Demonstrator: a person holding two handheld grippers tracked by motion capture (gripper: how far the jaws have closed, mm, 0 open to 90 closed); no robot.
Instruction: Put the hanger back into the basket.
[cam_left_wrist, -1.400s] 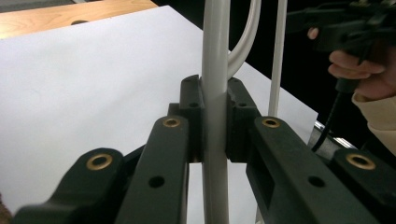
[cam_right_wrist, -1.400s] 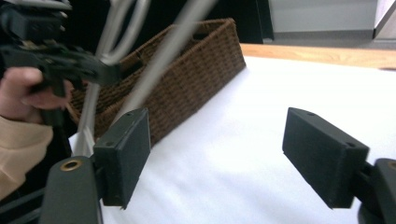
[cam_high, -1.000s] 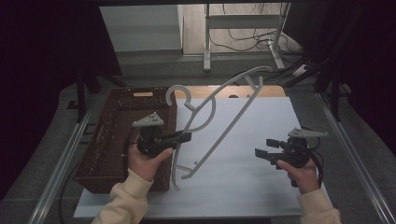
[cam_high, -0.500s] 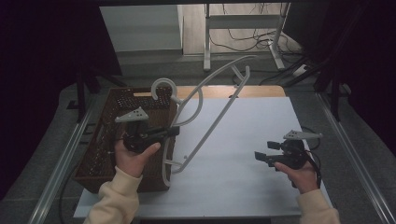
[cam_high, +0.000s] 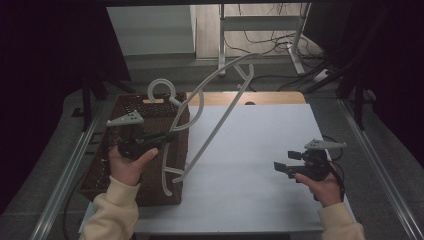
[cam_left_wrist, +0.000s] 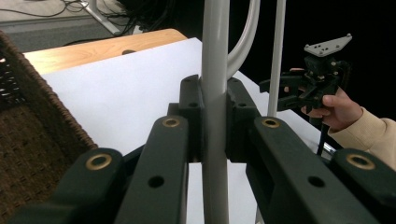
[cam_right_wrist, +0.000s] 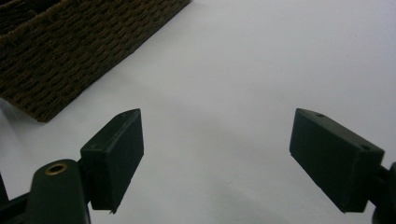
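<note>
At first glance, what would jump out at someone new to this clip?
The big white hanger, lifted off the table and tilting over the wicker basket at the left. The left gripper is clamped on one of its bars. Far right, the right gripper sits idle with jaws wide open above the white table.

We see a flat white sheet (cam_high: 260, 150) covering most of the table, smooth and bare across its middle. At its far edge a strip of pale wooden tabletop (cam_high: 280, 97) shows, with a small dark hole (cam_high: 248, 103) in it. A grey metal rail (cam_high: 67, 170) runs along the table's left side and another grey metal rail (cam_high: 375, 165) along its right. Beyond the table lies grey floor (cam_high: 150, 67), where we make out the white metal legs of a stand (cam_high: 221, 40) and loose black cables (cam_high: 270, 32) on a lighter patch. Black curtain (cam_high: 50, 60) hangs at the left.
</note>
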